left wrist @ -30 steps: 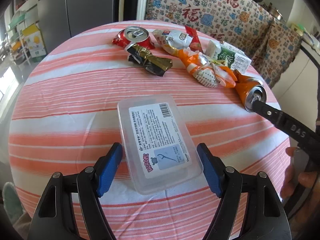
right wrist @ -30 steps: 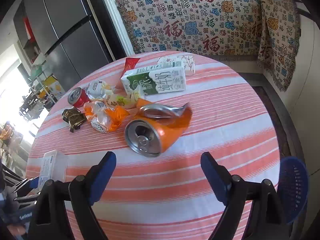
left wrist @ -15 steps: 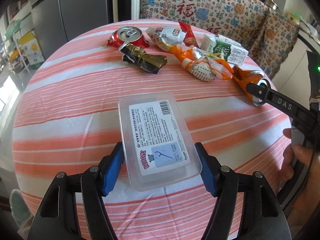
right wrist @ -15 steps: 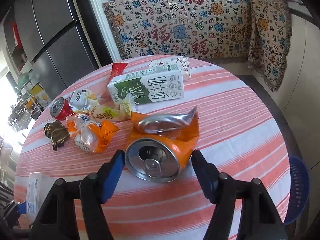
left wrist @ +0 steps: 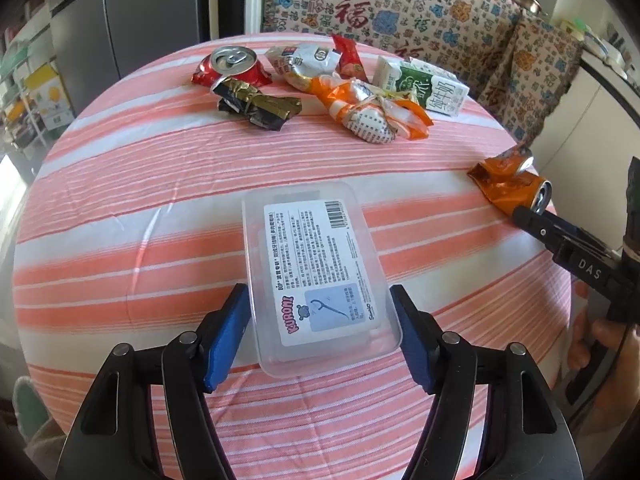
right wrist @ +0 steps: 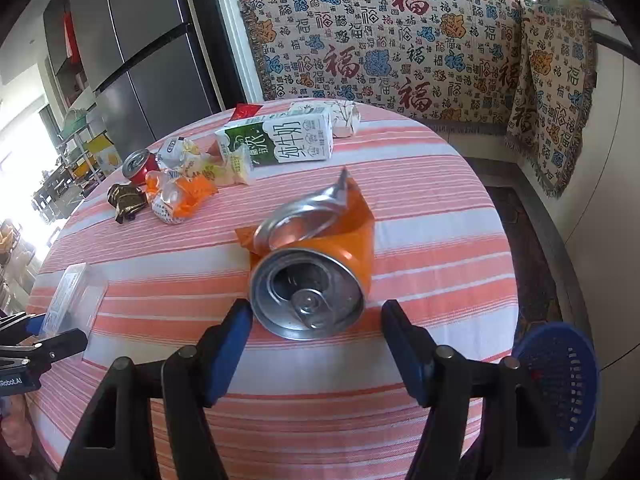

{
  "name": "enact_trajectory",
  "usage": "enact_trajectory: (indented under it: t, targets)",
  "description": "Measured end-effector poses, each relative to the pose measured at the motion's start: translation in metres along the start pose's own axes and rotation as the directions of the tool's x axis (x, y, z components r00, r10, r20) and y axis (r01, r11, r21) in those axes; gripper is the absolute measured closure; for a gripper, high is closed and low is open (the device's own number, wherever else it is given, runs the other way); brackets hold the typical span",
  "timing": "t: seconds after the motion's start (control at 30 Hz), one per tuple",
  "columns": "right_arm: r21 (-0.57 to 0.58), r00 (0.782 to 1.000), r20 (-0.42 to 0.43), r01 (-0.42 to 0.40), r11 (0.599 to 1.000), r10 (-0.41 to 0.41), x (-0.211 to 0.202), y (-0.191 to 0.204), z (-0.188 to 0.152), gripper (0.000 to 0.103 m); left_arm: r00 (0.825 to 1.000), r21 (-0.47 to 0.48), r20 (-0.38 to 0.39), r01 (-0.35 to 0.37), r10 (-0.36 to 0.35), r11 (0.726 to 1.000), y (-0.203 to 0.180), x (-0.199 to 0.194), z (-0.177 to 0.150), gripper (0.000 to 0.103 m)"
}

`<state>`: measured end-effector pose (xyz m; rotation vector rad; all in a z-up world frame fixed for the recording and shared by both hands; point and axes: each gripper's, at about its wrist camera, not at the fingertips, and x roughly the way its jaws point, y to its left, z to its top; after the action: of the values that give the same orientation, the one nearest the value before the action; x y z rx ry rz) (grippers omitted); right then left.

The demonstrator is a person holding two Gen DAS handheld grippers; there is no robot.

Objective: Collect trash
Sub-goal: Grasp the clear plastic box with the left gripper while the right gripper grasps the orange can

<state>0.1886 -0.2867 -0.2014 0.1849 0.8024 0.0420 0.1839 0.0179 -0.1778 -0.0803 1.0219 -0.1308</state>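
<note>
Box [left wrist: 316, 268], clear plastic, sits between left gripper [left wrist: 320, 334] jaws; jaws apart, just reopening. Crushed orange can [right wrist: 312, 276], right of box, between parted right gripper [right wrist: 316, 338] jaws. Centre pads, close gently.

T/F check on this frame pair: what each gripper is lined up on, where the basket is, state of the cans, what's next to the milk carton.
1. The left gripper straddles a clear plastic floss-pick box. True.
2. The right gripper is lined up on the red can. False: the crushed orange can lies just ahead of its fingertips; the red can is far across the table.
3. A blue mesh basket sits on the tablecloth. False: it shows beyond the table's edge, lower down.
4. The green-and-white milk carton lies on its side. True.
5. The orange can is intact and upright. False: it is crumpled and lying down.
</note>
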Motion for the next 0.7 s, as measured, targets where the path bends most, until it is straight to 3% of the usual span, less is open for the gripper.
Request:
enact_trajectory:
  t: [0.07, 0.13, 0.23, 0.3, 0.33, 0.37, 0.4, 0.7]
  targets:
    - [0.013, 1.000, -0.001, 0.003, 1.000, -0.003, 0.000, 0.000, 0.002, 0.020, 1.000, -0.018, 0.003, 0.028, -0.028, 0.999, -0.001, -0.001, 0.001, 0.017]
    - [0.012, 1.000, 0.002, -0.012, 1.000, 0.012, 0.002, 0.004, 0.008, 0.016, 0.999, -0.017, 0.006, 0.034, -0.034, 0.999, -0.002, 0.000, 0.004, 0.012]
    - [-0.052, 1.000, -0.005, 0.028, 0.998, -0.029, 0.013, 0.013, 0.016, 0.001, 1.000, -0.014, 0.000, 0.017, -0.017, 1.000, -0.005, 0.007, 0.010, 0.011]
    - [-0.058, 0.999, -0.040, 0.012, 0.998, -0.015, 0.020, 0.011, 0.020, 0.001, 1.000, -0.014, -0.006, 0.021, -0.021, 1.000, -0.005, 0.011, 0.011, 0.013]
    - [-0.049, 0.999, -0.032, -0.006, 0.999, 0.005, 0.020, 0.009, 0.022, 0.002, 1.000, -0.009, 0.000, 0.004, -0.004, 1.000, -0.006, 0.012, 0.012, 0.020]
    - [-0.051, 1.000, -0.023, -0.006, 0.999, 0.005, 0.019, 0.006, 0.023, 0.004, 1.000, 0.008, 0.010, -0.014, 0.014, 1.000, -0.007, 0.011, 0.011, 0.036]
    - [-0.058, 1.000, -0.014, 0.001, 0.998, -0.002, 0.017, 0.005, 0.023, 0.024, 1.000, 0.024, 0.015, -0.020, 0.019, 1.000, -0.008, 0.012, 0.012, 0.038]
    - [-0.052, 0.999, 0.028, -0.021, 0.998, 0.022, -0.005, -0.003, 0.019, 0.024, 0.998, 0.021, 0.048, 0.043, -0.044, 0.999, -0.013, -0.003, 0.011, 0.039]
